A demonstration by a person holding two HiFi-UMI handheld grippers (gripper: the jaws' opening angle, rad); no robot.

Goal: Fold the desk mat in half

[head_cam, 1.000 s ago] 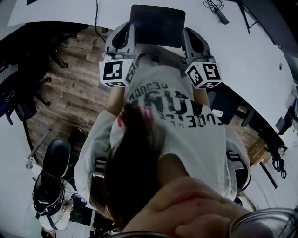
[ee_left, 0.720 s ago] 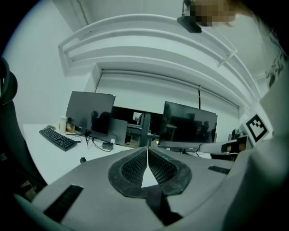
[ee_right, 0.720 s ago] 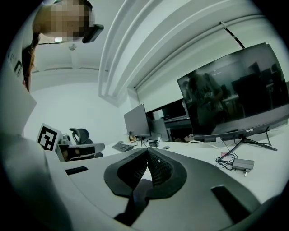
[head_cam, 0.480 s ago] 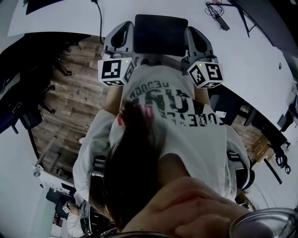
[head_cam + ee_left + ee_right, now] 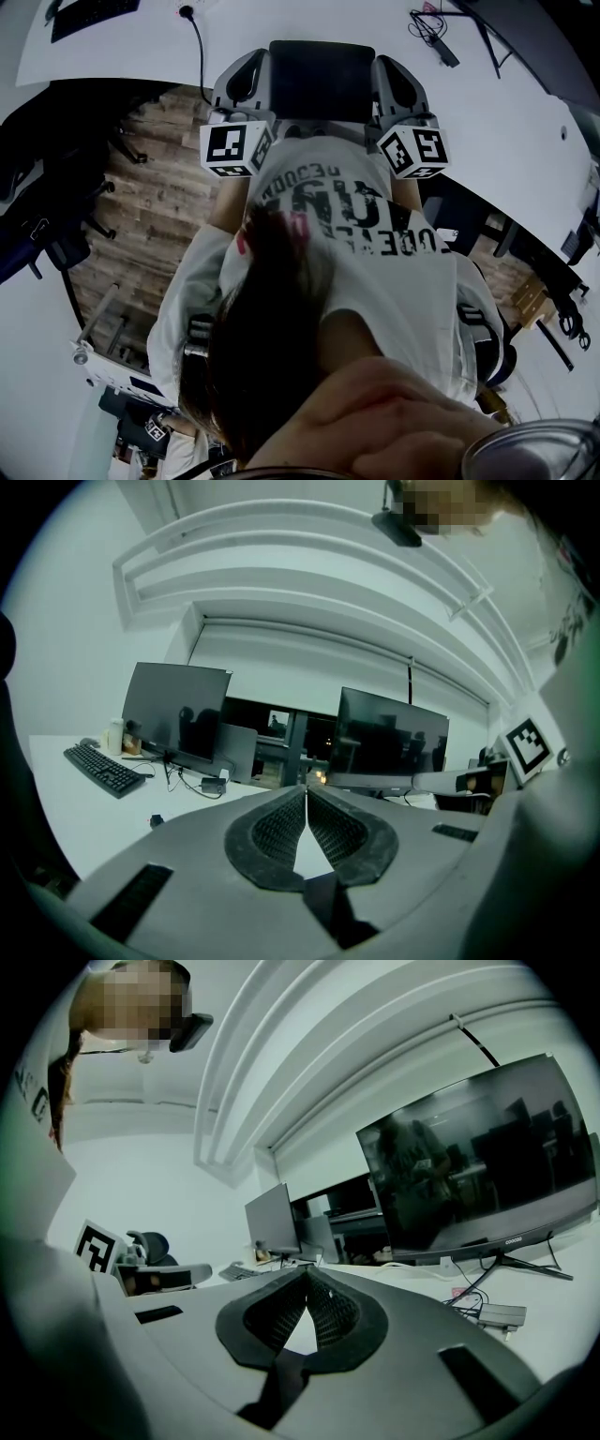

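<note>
Head view: desk mat lies on the desk just ahead, between left gripper and right gripper. Long axis looks left-right. Both grippers closed and empty, equally near.

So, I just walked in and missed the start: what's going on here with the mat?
A person is at a white desk with a gripper in each hand. The dark desk mat lies flat on the desk in front of them, and in the head view it sits between the two grippers. The left gripper and the right gripper are both shut with nothing between their jaws, so neither holds the mat. The fold has not yet begun.
</note>
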